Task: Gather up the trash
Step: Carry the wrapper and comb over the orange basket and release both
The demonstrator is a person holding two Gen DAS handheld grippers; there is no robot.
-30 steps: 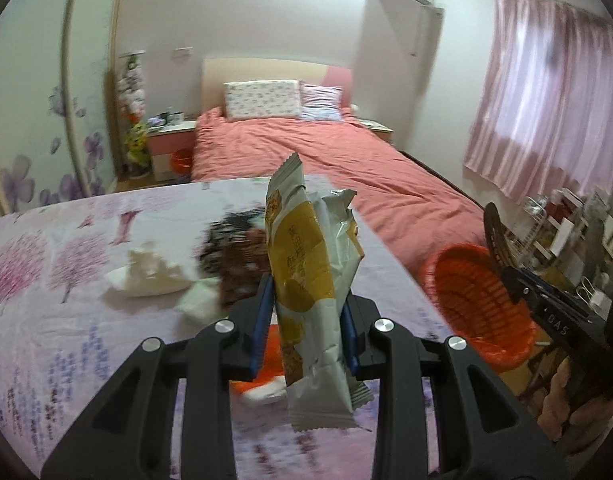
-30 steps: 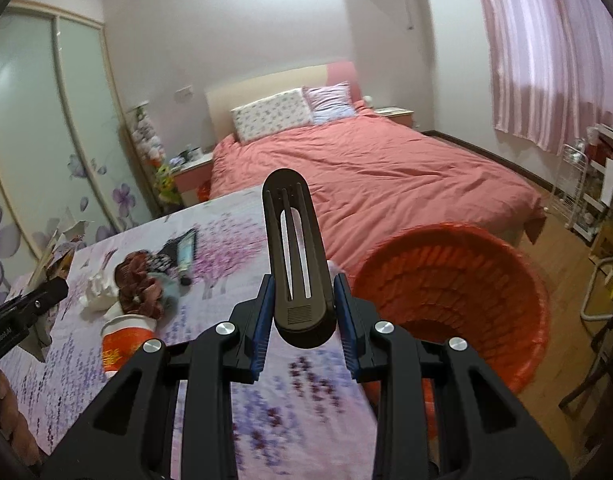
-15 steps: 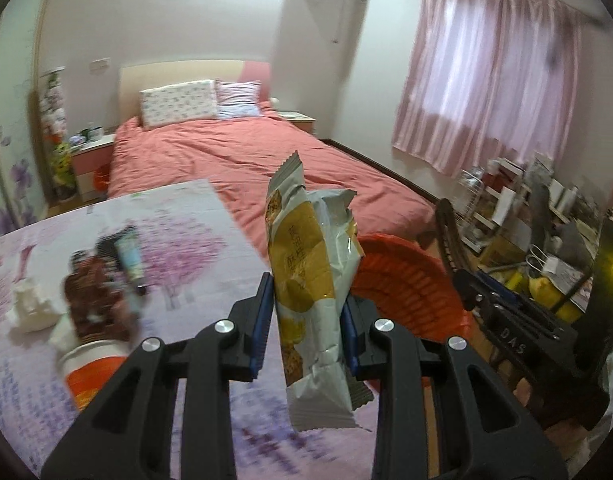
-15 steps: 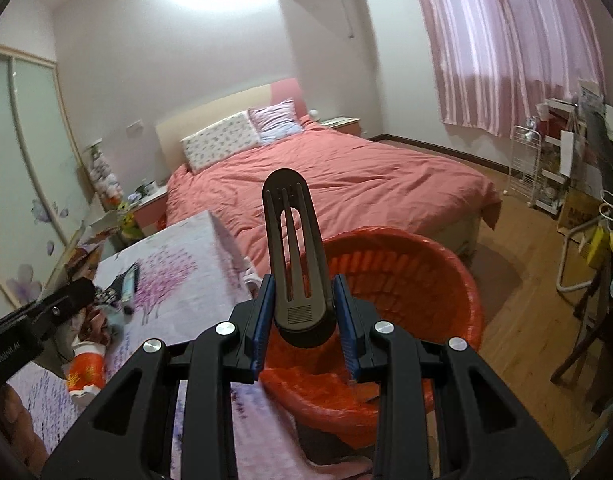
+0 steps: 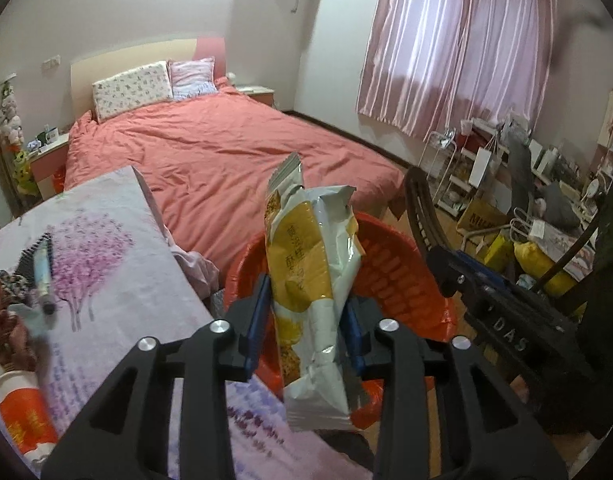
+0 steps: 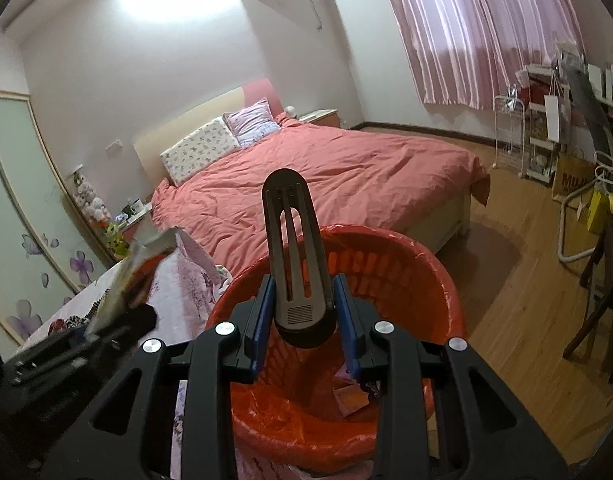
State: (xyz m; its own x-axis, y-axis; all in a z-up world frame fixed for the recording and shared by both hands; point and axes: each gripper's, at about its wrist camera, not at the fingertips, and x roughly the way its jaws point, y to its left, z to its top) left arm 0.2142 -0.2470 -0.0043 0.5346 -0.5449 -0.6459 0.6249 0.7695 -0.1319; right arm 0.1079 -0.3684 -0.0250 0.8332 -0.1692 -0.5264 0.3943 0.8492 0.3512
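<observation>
Left gripper (image 5: 306, 320) is clamped on the yellow snack wrapper (image 5: 312, 280); over the last second it swings off the table (image 5: 118, 280) and now hangs over the near rim of the orange bin (image 5: 390, 276). Drop looks imminent. Right gripper (image 6: 304, 312) is closed on a dark slotted tool (image 6: 294, 248), over the bin mouth, so both share that space and could clash. Table edge sits just left of the bin. Cup (image 5: 24, 412) and tube (image 5: 42, 276) are left on the table; bed (image 5: 226, 152) beyond.
</observation>
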